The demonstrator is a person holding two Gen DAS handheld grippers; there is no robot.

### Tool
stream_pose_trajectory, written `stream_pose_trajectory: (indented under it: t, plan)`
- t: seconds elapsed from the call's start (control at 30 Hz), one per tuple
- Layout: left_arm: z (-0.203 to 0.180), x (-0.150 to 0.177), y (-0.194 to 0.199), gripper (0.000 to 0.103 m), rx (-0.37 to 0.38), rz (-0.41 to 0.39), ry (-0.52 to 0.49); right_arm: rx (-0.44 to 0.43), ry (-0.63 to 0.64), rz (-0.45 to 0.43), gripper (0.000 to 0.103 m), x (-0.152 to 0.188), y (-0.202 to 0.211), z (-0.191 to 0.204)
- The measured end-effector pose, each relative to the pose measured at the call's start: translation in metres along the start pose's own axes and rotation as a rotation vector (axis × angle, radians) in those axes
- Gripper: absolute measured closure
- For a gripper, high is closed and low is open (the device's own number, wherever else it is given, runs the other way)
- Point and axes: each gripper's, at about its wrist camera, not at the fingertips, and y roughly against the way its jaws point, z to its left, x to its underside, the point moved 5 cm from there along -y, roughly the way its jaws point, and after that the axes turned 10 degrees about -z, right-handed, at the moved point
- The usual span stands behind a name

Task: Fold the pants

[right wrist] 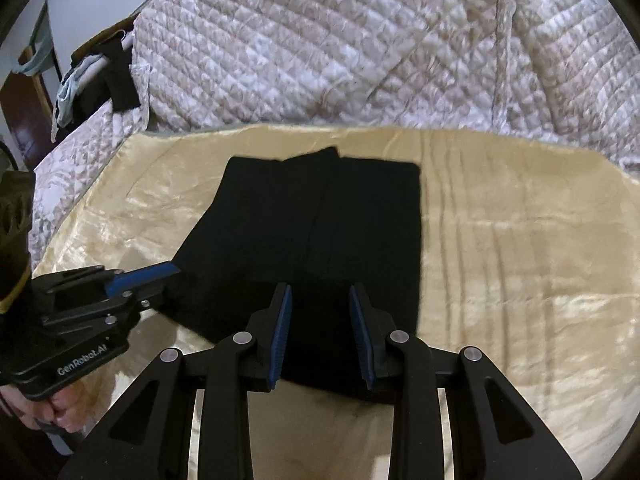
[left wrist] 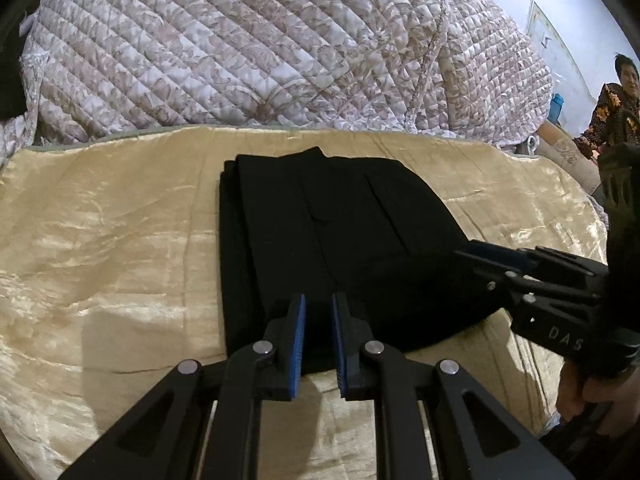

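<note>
The black pants lie folded in a compact rectangle on the gold satin sheet; they also show in the right wrist view. My left gripper hovers over the near edge of the pants, its jaws a narrow gap apart and empty. My right gripper is open over the near edge of the pants, with nothing between its pads. Each gripper shows in the other's view: the right one at the pants' right side, the left one at their left side.
A quilted floral bedspread is bunched up behind the sheet, also in the right wrist view. A person in a patterned shirt sits at the far right. Clothes hang on a rail at the far left.
</note>
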Motion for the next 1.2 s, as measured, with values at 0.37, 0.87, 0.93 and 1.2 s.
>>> stream_pose_trajectory:
  t: [0.37, 0.87, 0.93, 1.2]
  plan:
    - [0.005, 0.002, 0.01, 0.079, -0.041, -0.012, 0.0, 0.014, -0.027, 0.035, 0.073, 0.004, 0.006, -0.003]
    - [-0.003, 0.032, 0.021, 0.064, -0.083, 0.038, 0.016, 0.037, -0.013, 0.057, 0.053, 0.034, 0.032, 0.013]
    - [-0.003, 0.033, 0.02, 0.064, -0.084, 0.041, 0.015, 0.042, -0.003, 0.077, 0.053, 0.039, 0.029, 0.013]
    - [-0.001, 0.042, 0.016, 0.064, -0.101, 0.074, 0.014, 0.053, 0.001, 0.14, 0.053, 0.052, 0.018, 0.01]
